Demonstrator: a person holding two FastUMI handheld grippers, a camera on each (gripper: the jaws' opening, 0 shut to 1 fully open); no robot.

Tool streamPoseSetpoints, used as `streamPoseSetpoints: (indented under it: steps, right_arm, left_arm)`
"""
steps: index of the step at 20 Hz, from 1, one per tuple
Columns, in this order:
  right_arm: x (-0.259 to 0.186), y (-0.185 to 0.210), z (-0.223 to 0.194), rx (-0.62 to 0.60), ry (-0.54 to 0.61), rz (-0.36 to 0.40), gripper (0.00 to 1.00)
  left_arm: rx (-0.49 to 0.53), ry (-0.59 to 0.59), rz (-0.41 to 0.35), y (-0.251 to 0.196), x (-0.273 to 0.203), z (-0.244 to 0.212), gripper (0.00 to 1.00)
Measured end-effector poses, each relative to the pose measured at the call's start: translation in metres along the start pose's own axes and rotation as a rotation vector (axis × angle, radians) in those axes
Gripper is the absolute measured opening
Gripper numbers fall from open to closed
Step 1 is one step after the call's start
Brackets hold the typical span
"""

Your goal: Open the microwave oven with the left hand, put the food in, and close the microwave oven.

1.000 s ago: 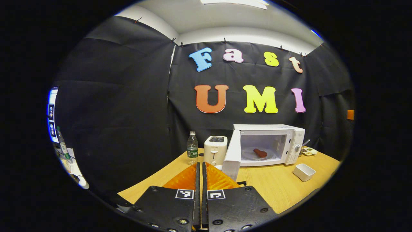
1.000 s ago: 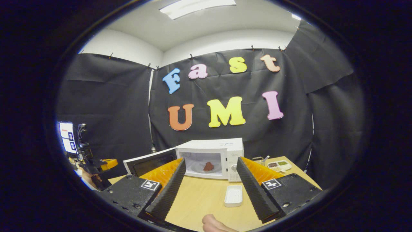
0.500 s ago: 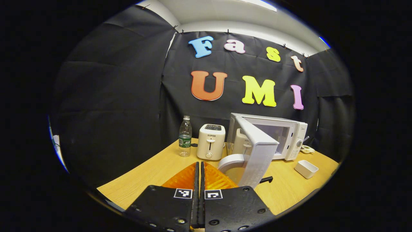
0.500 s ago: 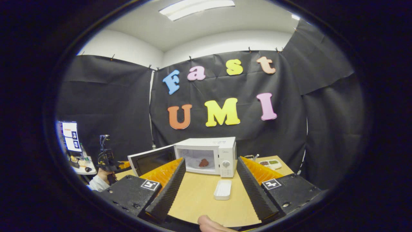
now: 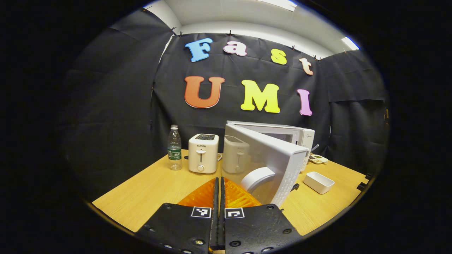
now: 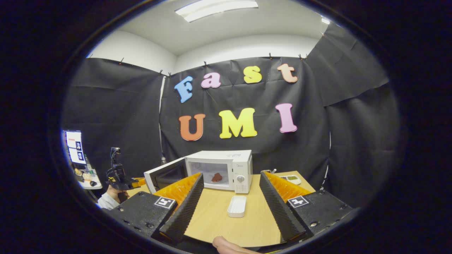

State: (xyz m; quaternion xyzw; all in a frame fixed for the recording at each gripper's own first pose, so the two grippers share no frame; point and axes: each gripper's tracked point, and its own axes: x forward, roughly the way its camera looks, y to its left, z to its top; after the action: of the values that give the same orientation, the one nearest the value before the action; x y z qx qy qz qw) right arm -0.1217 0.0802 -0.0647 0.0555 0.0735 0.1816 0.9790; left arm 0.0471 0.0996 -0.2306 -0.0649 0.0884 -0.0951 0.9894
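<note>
Change: door (image 5: 263, 155) is swinging further toward shut than a moment ago, now hiding most of the microwave (image 6: 226, 169) cavity in the left gripper view.
Left gripper (image 5: 219, 188): fingers pressed together, holding nothing, sitting at 7 o'clock of the door, likely for pushing.
Right gripper (image 6: 229, 197): fingers spread wide, empty, waiting back.
Food (image 6: 216, 177): resting inside already.
Tray (image 6: 237, 206): lying empty on the table (image 6: 219, 218).
</note>
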Motion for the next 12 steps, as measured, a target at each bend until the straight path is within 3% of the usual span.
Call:
streamPoseSetpoints:
  steps: [1,2,3,4,12]
  right_arm:
    - [-0.001,-0.003,0.004,0.001,-0.01,-0.007,0.89]
    - [-0.004,-0.006,0.007,0.006,-0.021,-0.015,1.0]
    - [-0.005,-0.009,0.01,0.014,-0.029,-0.025,0.9]
    - [-0.007,-0.014,0.01,0.019,-0.034,-0.034,1.0]
    - [-0.021,-0.045,0.019,0.066,-0.071,-0.065,1.0]
  left_arm:
    - [0.007,0.005,-0.016,-0.01,0.005,-0.002,0.0]
    - [0.012,0.011,-0.032,-0.019,0.008,-0.005,0.0]
    - [0.011,0.018,-0.05,-0.03,0.013,-0.008,0.0]
    - [0.008,0.019,-0.066,-0.041,0.017,-0.01,0.0]
    - [0.021,0.02,-0.198,-0.131,0.062,-0.014,0.0]
